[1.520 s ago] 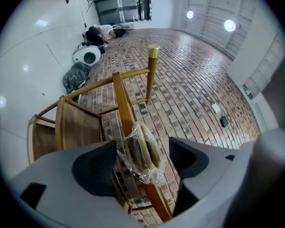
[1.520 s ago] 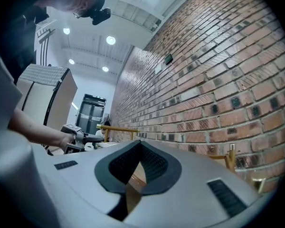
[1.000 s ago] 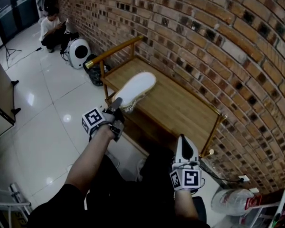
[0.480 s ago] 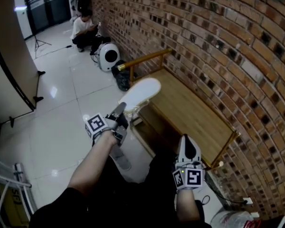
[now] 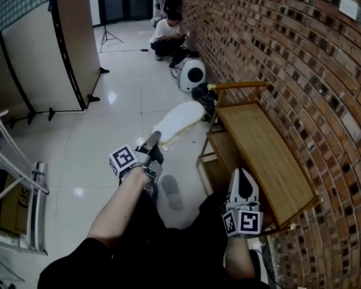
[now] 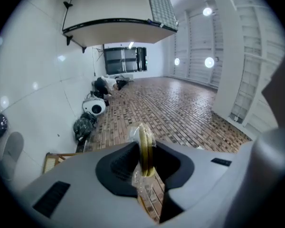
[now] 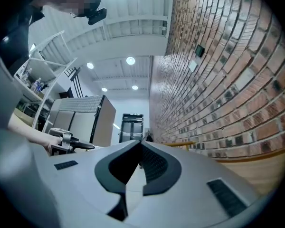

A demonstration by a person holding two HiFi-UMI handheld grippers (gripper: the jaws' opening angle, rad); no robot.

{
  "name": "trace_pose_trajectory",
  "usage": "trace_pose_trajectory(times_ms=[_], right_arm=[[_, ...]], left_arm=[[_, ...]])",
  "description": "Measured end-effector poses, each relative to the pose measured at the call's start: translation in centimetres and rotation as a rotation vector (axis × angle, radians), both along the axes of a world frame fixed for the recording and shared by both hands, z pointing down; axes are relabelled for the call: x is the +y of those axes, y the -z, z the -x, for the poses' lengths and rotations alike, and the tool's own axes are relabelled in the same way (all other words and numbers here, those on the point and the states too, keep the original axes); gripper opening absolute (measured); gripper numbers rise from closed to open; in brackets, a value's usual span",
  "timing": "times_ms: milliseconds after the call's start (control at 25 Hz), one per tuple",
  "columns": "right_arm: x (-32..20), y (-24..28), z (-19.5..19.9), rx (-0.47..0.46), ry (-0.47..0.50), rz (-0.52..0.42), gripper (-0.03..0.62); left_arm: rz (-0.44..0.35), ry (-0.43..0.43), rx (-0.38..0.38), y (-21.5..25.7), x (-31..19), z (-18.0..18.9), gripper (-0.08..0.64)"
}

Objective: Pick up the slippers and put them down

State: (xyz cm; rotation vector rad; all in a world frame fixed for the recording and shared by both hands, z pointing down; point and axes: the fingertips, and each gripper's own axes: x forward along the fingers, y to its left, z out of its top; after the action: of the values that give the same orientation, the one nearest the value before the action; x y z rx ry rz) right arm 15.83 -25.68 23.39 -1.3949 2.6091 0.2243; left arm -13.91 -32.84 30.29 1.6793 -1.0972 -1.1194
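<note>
My left gripper [image 5: 151,142] is shut on the heel edge of a white slipper [image 5: 177,121] wrapped in clear plastic, holding it out over the tiled floor just left of the wooden bench [image 5: 271,161]. In the left gripper view the slipper's yellowish edge [image 6: 143,151] is pinched between the jaws of that gripper [image 6: 145,148]. A grey slipper-shaped thing [image 5: 170,192] lies on the floor under my left arm. My right gripper [image 5: 240,188] hangs by the bench's near end. In its own view my right gripper [image 7: 141,144] shows its jaws meeting, nothing between them.
A brick wall [image 5: 301,53] runs along the right behind the bench. Farther down it a person [image 5: 168,32] crouches near a round white device [image 5: 194,75] and a black bag [image 5: 204,95]. A tall partition panel [image 5: 66,47] and a white rack [image 5: 12,185] stand at the left.
The left gripper has carried the white slipper off the bench top, out over the floor to its left. The right gripper has shifted along with the turn, still shut.
</note>
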Motion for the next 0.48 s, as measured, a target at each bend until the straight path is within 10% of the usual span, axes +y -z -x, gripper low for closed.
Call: trace_pose_trajectory(times_ms=[480], right_arm=[[2.8, 0.1, 9.6, 0.046, 0.283, -0.011, -0.009]], left_arm=[[-0.064, 0.339, -0.003, 0.0, 13.1, 11.5, 0.074]])
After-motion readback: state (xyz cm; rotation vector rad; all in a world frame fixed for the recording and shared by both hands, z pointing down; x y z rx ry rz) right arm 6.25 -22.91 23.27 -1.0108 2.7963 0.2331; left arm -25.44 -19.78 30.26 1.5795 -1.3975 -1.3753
